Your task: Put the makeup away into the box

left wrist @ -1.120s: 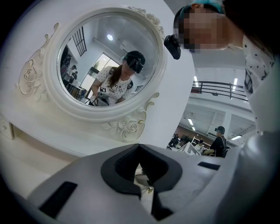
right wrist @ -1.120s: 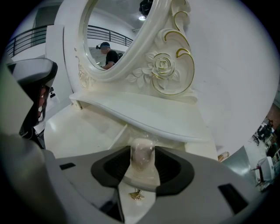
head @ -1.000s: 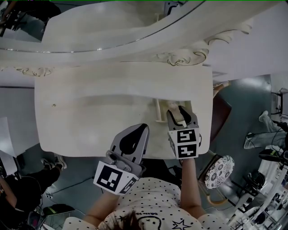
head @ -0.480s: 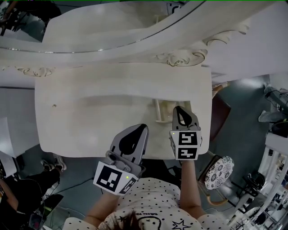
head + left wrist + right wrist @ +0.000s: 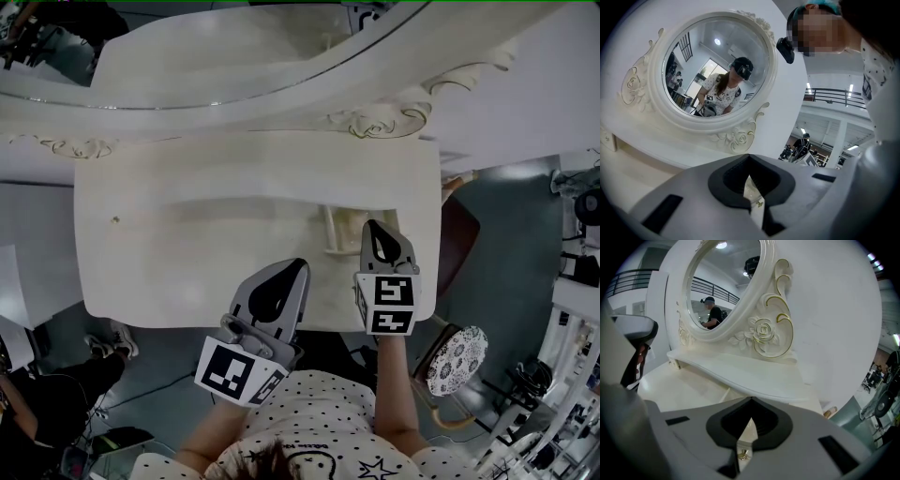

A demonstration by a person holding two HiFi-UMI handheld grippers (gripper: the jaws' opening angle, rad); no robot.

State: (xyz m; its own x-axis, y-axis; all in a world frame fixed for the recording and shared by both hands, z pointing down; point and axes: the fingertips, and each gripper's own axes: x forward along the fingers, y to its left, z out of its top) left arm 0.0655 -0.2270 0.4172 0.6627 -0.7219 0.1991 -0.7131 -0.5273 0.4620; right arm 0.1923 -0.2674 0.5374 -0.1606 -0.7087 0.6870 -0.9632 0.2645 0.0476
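A small cream box [image 5: 333, 230] stands on the white dressing table [image 5: 187, 253], near its right front corner. My right gripper [image 5: 373, 225] hangs over the box's near side. Its jaws have just been closing and now meet at the tips with nothing between them. Through the hole behind the jaws in the right gripper view, the box [image 5: 748, 430] and its gold clasp [image 5: 742, 454] show. My left gripper [image 5: 302, 264] is shut and empty at the table's front edge, left of the box. No makeup item is in sight.
The oval mirror [image 5: 216, 47] in its carved frame rises behind a raised shelf [image 5: 253, 155] at the back of the table. A round patterned stool [image 5: 457, 359] stands on the floor at the right. The person's polka-dot shirt [image 5: 309, 422] is at the bottom.
The right gripper's jaws stood open over the box a second ago and are now shut. That gripper has tipped slightly. The left gripper has kept still.
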